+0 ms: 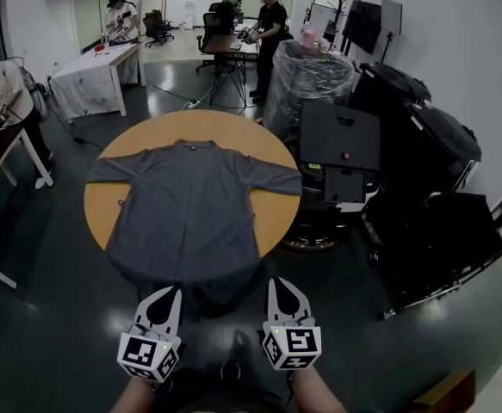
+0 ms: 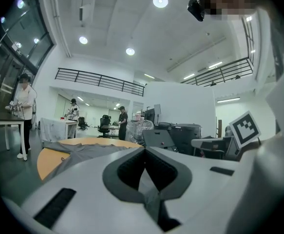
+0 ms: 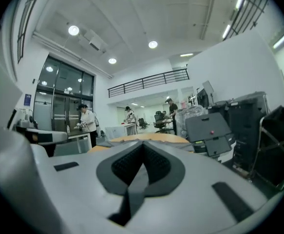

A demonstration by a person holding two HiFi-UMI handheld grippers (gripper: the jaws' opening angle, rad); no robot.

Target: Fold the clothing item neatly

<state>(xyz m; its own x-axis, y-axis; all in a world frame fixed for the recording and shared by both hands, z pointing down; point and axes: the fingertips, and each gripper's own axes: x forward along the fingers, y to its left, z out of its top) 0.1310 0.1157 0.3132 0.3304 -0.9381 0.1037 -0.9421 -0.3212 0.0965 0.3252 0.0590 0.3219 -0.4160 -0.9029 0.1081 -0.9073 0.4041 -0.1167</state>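
Because the left tool and right tool clench the shirt hem at six o'clock, uneven pulls could skew it.

We're in an open office-like lab: desks, swivel chairs, stacked black equipment, people working.

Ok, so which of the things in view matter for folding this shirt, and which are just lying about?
For the job:
grey shirt; round table; left gripper and right gripper, jaws shut on the shirt's hem.

Lying about:
plastic-wrapped bundle; black equipment; office chair; cloth-draped table.
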